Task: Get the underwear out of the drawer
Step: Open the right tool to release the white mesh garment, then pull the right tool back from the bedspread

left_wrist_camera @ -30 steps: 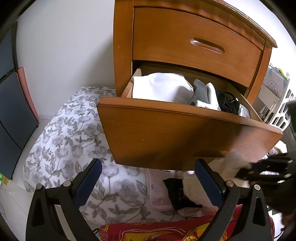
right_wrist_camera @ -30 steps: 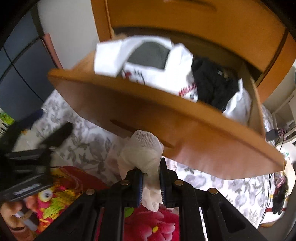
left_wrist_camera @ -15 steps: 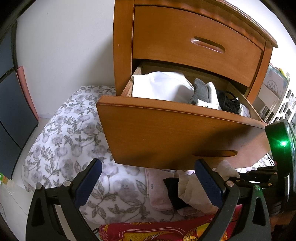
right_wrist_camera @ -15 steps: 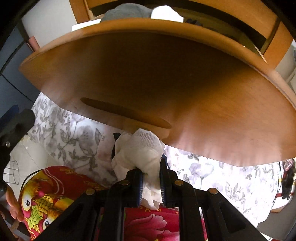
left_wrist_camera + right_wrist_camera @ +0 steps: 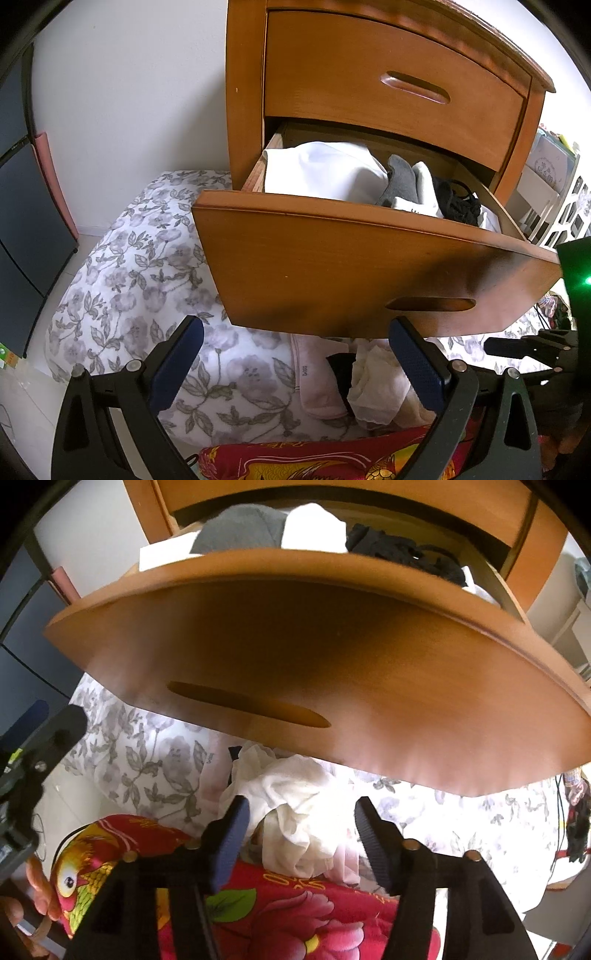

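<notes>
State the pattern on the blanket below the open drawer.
Grey flowers and leaves on white blanket, clearest in the left wrist view.

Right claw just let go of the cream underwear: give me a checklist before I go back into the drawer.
1. Right claw open, jaws having just spread: ok.
2. Cream underwear free of the pads, lying on the pile on the floral bedding: ok.
3. Drawer pulled out, contents reachable: ok.
4. More underwear inside: black garment visible, type cannot tell.
5. Left claw open, empty: ok.
</notes>
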`<control>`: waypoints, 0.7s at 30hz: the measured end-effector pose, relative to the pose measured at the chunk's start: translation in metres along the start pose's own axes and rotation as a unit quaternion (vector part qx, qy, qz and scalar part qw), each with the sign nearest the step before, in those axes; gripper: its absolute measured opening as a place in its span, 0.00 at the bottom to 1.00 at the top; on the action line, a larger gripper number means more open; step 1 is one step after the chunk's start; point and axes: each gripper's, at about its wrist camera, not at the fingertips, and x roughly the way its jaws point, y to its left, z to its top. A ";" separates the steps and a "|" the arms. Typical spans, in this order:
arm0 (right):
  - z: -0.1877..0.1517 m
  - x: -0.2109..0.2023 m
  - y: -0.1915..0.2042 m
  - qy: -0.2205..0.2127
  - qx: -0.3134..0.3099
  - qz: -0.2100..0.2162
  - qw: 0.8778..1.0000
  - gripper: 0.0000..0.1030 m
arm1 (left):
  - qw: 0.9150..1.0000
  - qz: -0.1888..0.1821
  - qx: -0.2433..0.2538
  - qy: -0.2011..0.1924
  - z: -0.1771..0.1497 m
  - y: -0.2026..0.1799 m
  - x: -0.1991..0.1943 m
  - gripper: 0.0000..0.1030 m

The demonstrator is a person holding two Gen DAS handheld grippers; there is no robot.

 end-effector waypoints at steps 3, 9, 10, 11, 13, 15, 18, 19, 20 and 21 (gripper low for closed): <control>-0.003 -0.006 -0.002 -0.008 0.006 0.000 1.000 0.71 | 1.000 0.003 0.002 -0.002 0.000 0.000 -0.001 0.97; -0.006 -0.019 -0.006 -0.032 0.021 -0.003 0.999 0.94 | 1.000 0.004 0.004 -0.002 0.000 -0.001 0.000 0.97; -0.007 -0.022 -0.006 -0.037 0.024 -0.003 0.999 1.00 | 1.000 0.004 0.004 -0.001 0.000 -0.001 0.000 0.97; -0.008 -0.024 -0.007 -0.043 0.025 -0.003 0.999 1.00 | 1.000 0.004 0.004 -0.001 0.000 -0.001 0.000 0.97; -0.009 -0.029 -0.009 -0.051 0.030 -0.002 0.998 1.00 | 1.000 0.004 0.004 -0.002 0.000 -0.001 0.000 0.97; -0.010 -0.031 -0.011 -0.059 0.040 0.001 0.997 1.00 | 1.000 0.005 0.005 -0.001 0.000 -0.001 0.000 0.97; -0.011 -0.036 -0.014 -0.069 0.049 0.004 0.996 1.00 | 1.000 0.007 0.006 -0.001 0.000 -0.002 0.000 0.97; -0.012 -0.037 -0.014 -0.071 0.050 0.004 0.996 1.00 | 1.000 0.008 0.007 0.000 0.000 -0.002 0.000 0.97; -0.012 -0.038 -0.014 -0.074 0.049 0.002 0.996 1.00 | 1.000 0.009 0.008 0.000 0.000 -0.002 0.000 0.97; -0.011 -0.040 -0.014 -0.077 0.049 0.000 0.996 1.00 | 1.000 0.009 0.008 0.001 -0.001 -0.002 0.000 0.97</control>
